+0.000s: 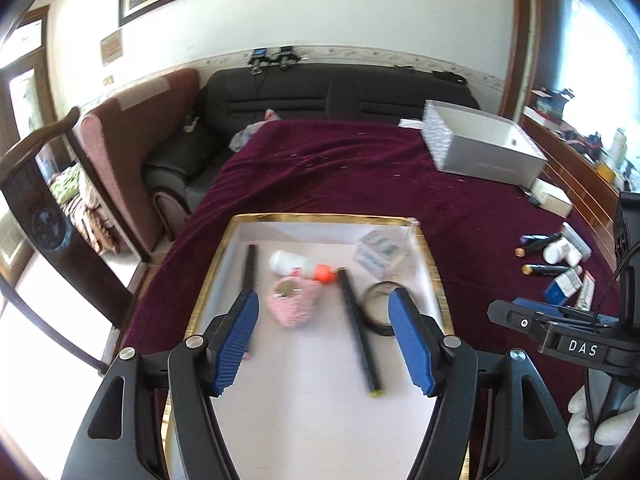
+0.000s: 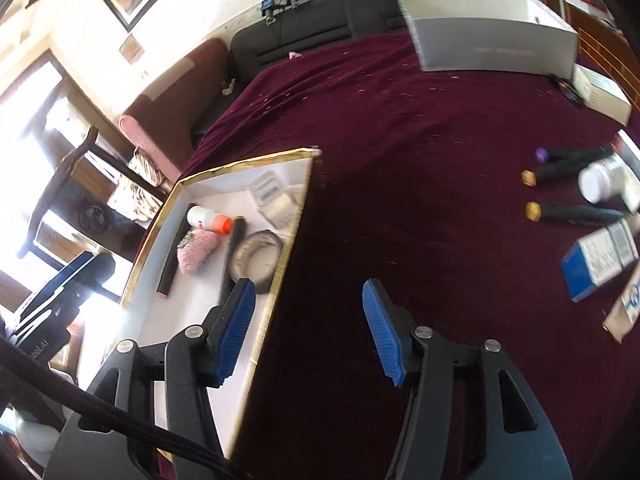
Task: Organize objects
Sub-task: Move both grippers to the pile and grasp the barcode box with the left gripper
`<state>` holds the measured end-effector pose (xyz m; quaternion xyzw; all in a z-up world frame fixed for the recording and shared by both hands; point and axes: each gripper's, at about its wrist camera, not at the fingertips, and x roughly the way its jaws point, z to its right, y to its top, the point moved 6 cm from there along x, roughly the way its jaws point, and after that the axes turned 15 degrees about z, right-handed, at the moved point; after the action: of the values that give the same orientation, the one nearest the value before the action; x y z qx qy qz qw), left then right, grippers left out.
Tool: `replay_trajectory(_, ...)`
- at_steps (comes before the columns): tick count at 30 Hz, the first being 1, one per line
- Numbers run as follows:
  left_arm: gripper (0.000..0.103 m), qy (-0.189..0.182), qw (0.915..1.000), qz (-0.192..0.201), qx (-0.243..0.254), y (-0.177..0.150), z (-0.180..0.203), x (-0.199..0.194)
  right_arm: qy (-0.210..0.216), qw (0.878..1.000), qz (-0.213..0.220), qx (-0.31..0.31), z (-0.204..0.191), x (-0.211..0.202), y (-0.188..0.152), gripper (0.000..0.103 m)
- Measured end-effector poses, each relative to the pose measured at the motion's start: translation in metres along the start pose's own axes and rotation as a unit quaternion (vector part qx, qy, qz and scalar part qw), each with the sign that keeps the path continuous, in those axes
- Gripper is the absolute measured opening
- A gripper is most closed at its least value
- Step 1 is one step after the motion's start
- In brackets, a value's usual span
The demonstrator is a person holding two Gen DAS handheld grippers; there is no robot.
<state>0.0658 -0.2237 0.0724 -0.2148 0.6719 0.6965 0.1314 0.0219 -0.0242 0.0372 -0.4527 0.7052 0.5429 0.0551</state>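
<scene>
While both grippers, left (image 1: 322, 336) and right (image 2: 308, 326), stand half open and empty, the next marker (image 2: 576, 213) lies on the cloth well right of the tray (image 2: 294, 216); light, stiff and probably slick, it suits a mid-barrel grip.

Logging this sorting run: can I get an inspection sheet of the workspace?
Surface: maroon cloth, wrinkled.
Job's things: gold-rimmed tray holds a white bottle, pink pouch, two dark pens, tape ring. Markers, pill bottle, small boxes lie outside on the cloth.
Clutter: grey box.
Grippers: left gripper and right gripper, jaws open, empty.
Cables: black cord.
Surroundings: sofa, framed picture.
</scene>
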Motion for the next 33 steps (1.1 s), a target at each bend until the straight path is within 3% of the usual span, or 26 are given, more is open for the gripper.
replay_trajectory(9, 0.062, -0.072, 0.9967, -0.011, 0.036, 0.002, 0.092, 0.003, -0.024, 0.994, 0.061, 0.085, 0.091, -0.067, 0.002, 0.063)
replay_trajectory(11, 0.062, -0.092, 0.995, -0.019, 0.035, -0.001, 0.113, 0.01, -0.035, 0.987, 0.093, 0.126, 0.123, -0.088, 0.006, 0.064)
replay_trajectory(13, 0.062, -0.108, 0.9932, -0.03, 0.032, -0.005, 0.13, 0.017, -0.054, 0.98, 0.119, 0.151, 0.149, -0.103, 0.01, 0.072)
replay_trajectory(20, 0.061, -0.165, 0.9819, -0.072, 0.06, -0.028, 0.209, 0.058, -0.116, 0.958, 0.17, 0.201, 0.226, -0.127, 0.019, 0.074)
replay_trajectory(22, 0.061, -0.182, 0.9776, -0.076, 0.073, -0.034, 0.23, 0.066, -0.128, 0.953, 0.179, 0.209, 0.243, -0.126, 0.02, 0.074)
replay_trajectory(26, 0.061, -0.235, 0.9635, -0.044, 0.121, -0.038, 0.277, 0.065, -0.128, 0.946, 0.193, 0.229, 0.265, -0.129, 0.015, 0.073)
replay_trajectory(30, 0.061, -0.253, 0.9478, -0.007, 0.194, -0.038, 0.313, 0.063, -0.128, 0.944, 0.194, 0.234, 0.274, -0.128, 0.01, 0.073)
replay_trajectory(33, 0.061, -0.261, 0.9372, -0.004, 0.231, -0.04, 0.332, 0.069, -0.113, 0.943, 0.189, 0.249, 0.278, -0.126, 0.007, 0.073)
